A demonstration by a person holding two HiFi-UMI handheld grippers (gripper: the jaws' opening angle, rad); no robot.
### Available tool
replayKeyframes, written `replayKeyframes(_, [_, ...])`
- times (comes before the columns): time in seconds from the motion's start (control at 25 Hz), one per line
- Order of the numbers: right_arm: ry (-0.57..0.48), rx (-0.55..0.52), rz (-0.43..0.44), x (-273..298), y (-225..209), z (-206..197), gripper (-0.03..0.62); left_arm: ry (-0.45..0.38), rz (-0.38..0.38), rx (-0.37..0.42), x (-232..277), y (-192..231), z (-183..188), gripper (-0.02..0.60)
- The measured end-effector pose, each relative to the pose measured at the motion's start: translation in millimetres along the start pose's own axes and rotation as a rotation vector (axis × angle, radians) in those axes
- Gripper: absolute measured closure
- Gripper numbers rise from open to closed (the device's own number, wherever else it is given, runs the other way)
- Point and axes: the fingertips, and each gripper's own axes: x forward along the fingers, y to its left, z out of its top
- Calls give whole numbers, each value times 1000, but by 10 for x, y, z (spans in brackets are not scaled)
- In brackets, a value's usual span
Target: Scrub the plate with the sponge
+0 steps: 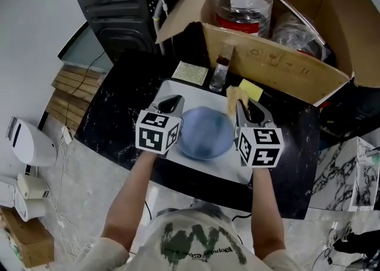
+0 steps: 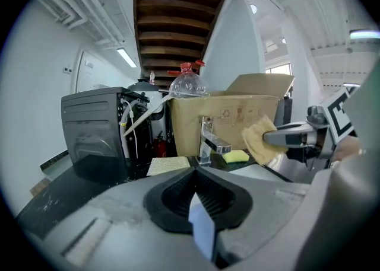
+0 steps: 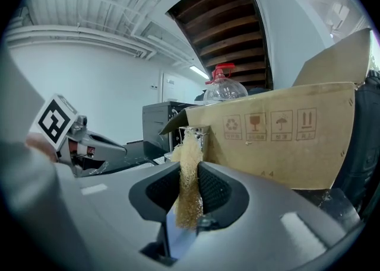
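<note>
While the left hand-held gripper (image 1: 172, 102) pinches the blue plate (image 1: 205, 134) by its rim over the white tray (image 1: 199, 170), the right hand-held gripper (image 1: 242, 107) clamps the sponge (image 3: 189, 188) beside it (contact unclear); scrubbing looks hardly begun.

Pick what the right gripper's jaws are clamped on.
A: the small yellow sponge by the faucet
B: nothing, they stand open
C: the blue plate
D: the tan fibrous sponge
D: the right gripper view shows the tan fibrous sponge pinched upright between the jaws of the right gripper, while the rim of the blue plate is held in the left gripper.
</note>
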Motion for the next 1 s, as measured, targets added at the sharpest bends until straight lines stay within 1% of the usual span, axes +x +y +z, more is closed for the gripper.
replayKeyframes(0.28, [16,7,-54,3,-43,-16,522,6,-44,12,100,78,2,580])
replayKeyframes(0.48, [24,6,-118,34,13,0,522,2,-111,40,144,179,35,580])
replayKeyframes(0.6, [12,37,-166,50,61,78,522,-5,-151,52,150,298,68,580])
replayKeyframes(0.76, [-1,63,-219,55,138,150,522,-3,-191,65,169,431,69,580])
replayKeyframes(1.0, [15,62,-275,58,186,97,522,3,-239,70,244,478,41,580])
